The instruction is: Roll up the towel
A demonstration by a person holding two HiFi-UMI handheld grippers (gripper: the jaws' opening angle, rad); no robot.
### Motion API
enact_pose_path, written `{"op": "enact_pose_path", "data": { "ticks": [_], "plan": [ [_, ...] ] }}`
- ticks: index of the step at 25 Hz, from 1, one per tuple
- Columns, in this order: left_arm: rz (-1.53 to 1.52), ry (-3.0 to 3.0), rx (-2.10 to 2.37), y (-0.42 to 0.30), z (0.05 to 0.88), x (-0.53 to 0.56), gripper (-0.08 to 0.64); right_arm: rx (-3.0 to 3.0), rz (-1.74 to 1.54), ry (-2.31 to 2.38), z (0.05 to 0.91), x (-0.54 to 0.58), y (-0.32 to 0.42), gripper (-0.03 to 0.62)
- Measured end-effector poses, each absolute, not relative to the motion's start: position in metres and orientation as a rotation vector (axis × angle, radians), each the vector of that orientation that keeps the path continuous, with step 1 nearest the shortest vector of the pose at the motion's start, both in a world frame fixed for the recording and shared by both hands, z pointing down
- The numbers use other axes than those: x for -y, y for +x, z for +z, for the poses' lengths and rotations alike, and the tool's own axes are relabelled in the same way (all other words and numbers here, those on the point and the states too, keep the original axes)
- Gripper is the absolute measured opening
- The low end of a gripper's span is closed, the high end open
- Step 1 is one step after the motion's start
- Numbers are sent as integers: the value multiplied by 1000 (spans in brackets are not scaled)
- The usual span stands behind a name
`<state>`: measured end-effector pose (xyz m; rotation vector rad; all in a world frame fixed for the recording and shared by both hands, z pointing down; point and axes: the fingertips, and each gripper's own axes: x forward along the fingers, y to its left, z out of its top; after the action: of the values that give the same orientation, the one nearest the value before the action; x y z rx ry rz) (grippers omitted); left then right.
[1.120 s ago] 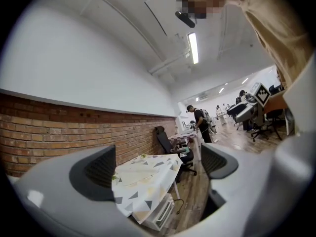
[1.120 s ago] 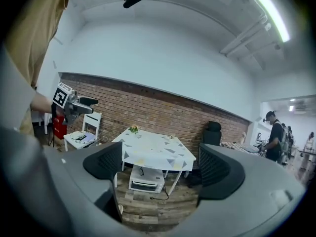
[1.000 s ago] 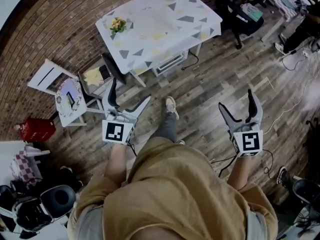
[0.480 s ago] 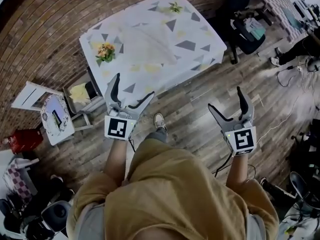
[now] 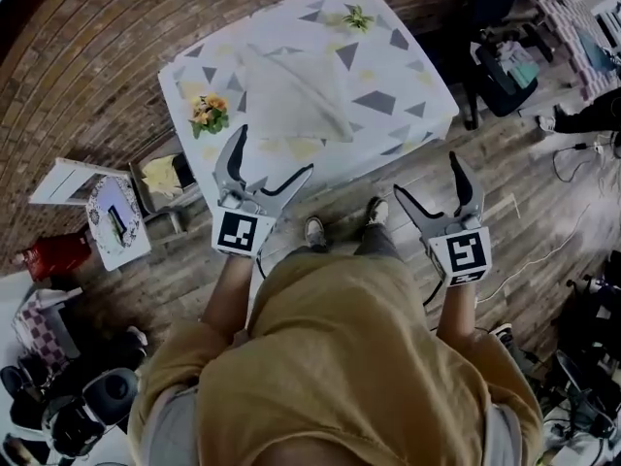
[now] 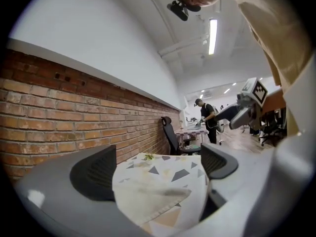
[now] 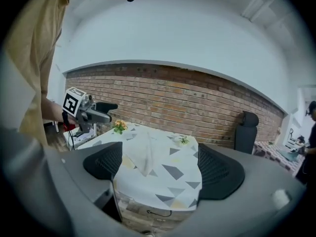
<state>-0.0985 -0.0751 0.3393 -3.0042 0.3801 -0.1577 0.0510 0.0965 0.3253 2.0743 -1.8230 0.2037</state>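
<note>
While one towel [image 5: 293,97] lies unrolled on one table [image 5: 412,90], left gripper [image 5: 273,153] and right gripper [image 5: 426,175] hover near, jaws spread, empty

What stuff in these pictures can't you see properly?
- Towel: in the left gripper view, its near edge is hidden behind the left gripper, and it is too blurred to count the folds.
- Green sprig: too small in every view to tell what it is.
- Table: in the head view, its legs are hidden under its own top and cloth.
</note>
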Motion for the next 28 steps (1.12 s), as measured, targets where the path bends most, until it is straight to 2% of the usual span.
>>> {"op": "enact_pose_path", "data": {
  "ticks": [13, 20, 28],
  "plan": [
    [-294, -2814, -1026, -62, 332, 101, 566, 2355, 63, 1516, 342, 40, 133, 454],
    [-370, -2730, -1283, -58, 342, 76, 565, 2429, 246, 1252, 399, 53, 136, 454],
    [-437, -2702, -1410, -84, 360, 54, 565, 2429, 492, 1167, 457, 59, 105, 454]
  ]
}}
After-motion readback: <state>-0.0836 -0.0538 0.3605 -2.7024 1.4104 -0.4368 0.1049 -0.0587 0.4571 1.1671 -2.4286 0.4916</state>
